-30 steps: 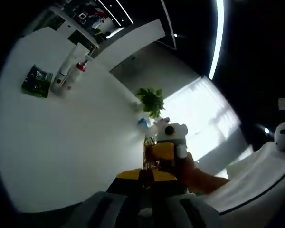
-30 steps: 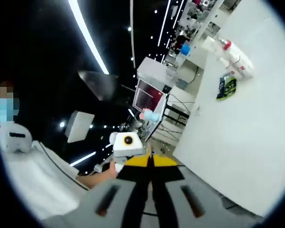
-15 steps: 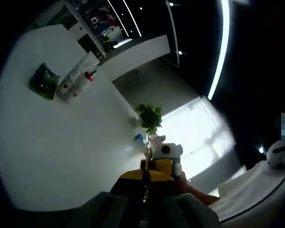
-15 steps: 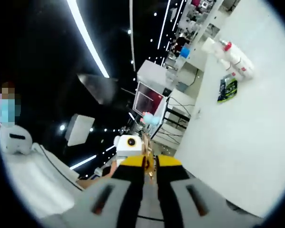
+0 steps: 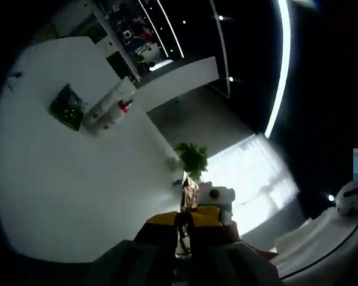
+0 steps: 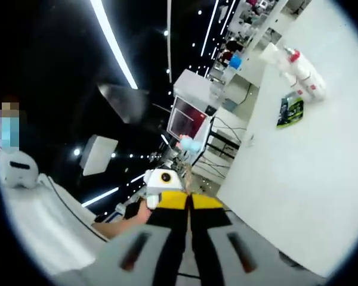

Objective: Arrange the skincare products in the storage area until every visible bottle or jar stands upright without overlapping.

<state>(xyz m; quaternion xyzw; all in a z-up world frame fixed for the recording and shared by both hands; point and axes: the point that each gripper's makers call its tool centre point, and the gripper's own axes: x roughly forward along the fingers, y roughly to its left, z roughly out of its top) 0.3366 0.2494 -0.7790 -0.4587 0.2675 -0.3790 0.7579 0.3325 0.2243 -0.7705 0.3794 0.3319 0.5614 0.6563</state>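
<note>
White bottles (image 5: 107, 107) lying far beyond jaws.

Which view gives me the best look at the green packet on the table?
The left gripper view: the green packet shows larger there, beside the white bottles. The right gripper view shows it smaller, near the picture's edge.

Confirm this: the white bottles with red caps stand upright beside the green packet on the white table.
Wrong in one respect: the white bottles with red caps lie on their sides, as the right gripper view shows. They are beside the green packet on the white table.
</note>
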